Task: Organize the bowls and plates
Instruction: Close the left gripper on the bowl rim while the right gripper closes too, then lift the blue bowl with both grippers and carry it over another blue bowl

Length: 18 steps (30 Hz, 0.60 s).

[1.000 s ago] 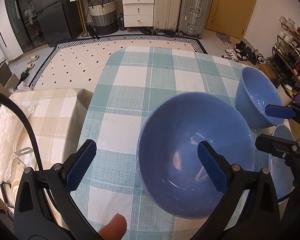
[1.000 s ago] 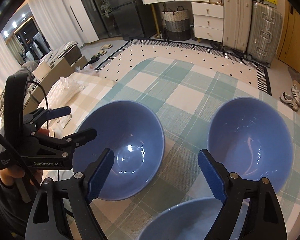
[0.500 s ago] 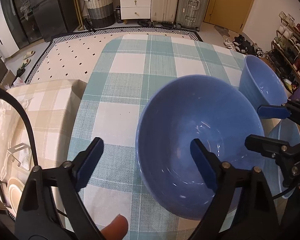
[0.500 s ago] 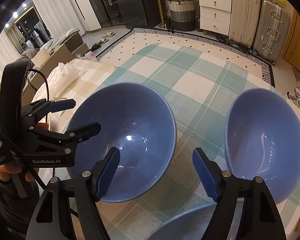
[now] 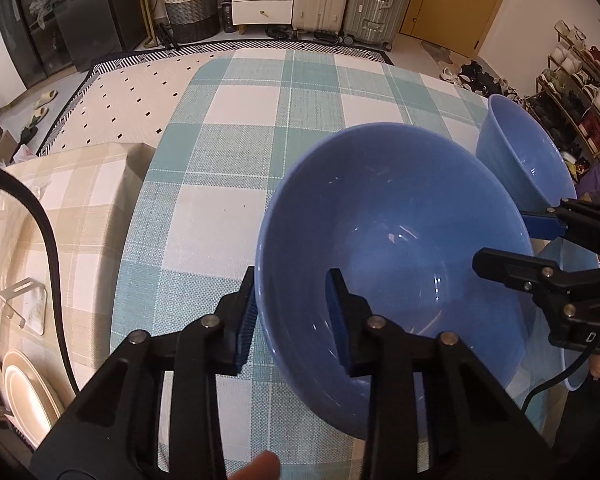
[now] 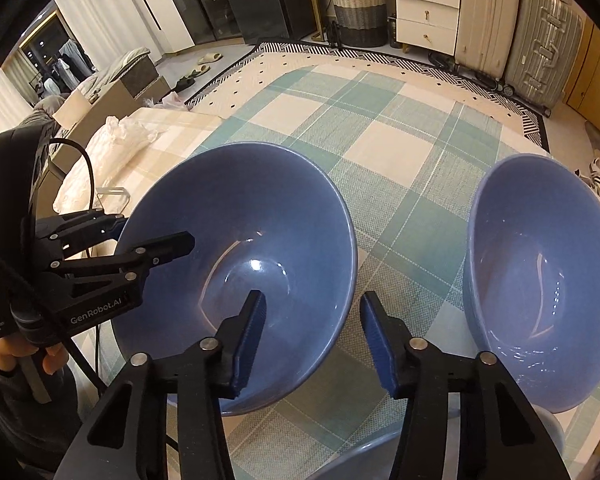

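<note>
Lowered onto the big blue bowl (image 5: 392, 264) since a second ago, both grippers, with fingers just closing in from wide. Left gripper (image 5: 292, 312) pitched steeply down, straddling the bowl's near left rim: outer pad against the outside wall, inner pad inside the bowl with a gap to the wall, so narrowed around the rim but not clearly pinching it. Right gripper (image 6: 312, 336) likewise angled steeply down at the bowl's opposite rim, one finger inside the bowl, the other outside over the checked cloth; half closed, gaps visible on both sides of the rim, nothing gripped. Bare fingertip (image 5: 256, 470) visible at the bottom edge of the left wrist view; a hand (image 6: 24, 356) wrapped round the left gripper's handle in the right wrist view. Big bowl upright on the surface (image 5: 236, 136), a second blue bowl (image 6: 540, 280) near it to the right, apart from it; rim of a third (image 6: 340, 464) just under the right gripper
</note>
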### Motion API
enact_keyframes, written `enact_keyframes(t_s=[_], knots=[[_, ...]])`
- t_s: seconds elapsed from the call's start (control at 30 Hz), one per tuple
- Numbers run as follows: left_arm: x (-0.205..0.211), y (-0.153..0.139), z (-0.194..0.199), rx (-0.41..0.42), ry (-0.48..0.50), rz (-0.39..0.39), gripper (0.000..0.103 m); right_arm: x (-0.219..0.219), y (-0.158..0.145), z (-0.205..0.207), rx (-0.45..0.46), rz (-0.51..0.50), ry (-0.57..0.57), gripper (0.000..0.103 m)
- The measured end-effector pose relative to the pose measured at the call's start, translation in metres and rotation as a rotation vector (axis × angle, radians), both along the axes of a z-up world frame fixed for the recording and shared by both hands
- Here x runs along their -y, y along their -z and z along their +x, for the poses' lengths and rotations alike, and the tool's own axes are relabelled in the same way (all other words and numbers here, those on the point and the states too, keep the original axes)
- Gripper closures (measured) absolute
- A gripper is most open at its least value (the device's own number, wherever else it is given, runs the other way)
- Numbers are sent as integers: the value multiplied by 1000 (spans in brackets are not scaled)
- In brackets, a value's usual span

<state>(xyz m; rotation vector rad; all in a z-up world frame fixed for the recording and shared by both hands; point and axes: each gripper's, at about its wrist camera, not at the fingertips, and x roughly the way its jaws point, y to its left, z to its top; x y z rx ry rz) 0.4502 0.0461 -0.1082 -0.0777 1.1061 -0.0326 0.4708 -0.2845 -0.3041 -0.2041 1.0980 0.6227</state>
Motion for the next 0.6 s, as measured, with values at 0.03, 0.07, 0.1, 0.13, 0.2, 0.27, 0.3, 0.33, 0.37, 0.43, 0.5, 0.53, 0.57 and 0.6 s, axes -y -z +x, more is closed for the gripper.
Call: enact_keyframes(t_s=[0.03,0.07,0.1,0.13,0.2,0.27,0.3,0.33,0.37,0.43,0.5,0.53,0.57,0.6], knots=[[0,1,0,0,1,-4,77,-1,0,0,0,-1,0,54],[0,1,0,-1,2,-5,82,-2,1,0,-3,-1,-2,59],[0,2,0,-3,3,-1,85,-2,2,1,-9,-2,-3,62],[1,3,0,-5,0,9,87,-3,4,1,-15,-6,-2,66],[0,4,0,-8,-4,11,91,-4,6,1,-18,-7,-5,70],[-2,6,1,-13,-8,3,95,-4,7,1,-17,-9,-4,72],[-2,7,0,-13,-8,-4,96,-4,8,1,-17,-9,0,73],[-2,7,0,-14,-7,-7,96,-3,9,1,-15,-8,5,76],[-2,8,1,-15,-8,-10,97,-2,9,2,-13,-9,12,80],[-2,9,0,-20,-6,-9,97,-1,9,3,-12,-7,22,84],[-2,10,0,-23,-7,-10,97,0,9,2,-11,-10,23,87],[-2,10,0,-24,-7,-8,97,0,9,2,-10,-10,22,87],[-1,10,0,-26,-5,-4,97,0,9,1,-8,-12,20,87],[0,10,-1,-24,-5,-1,97,0,9,0,-6,-14,20,87]])
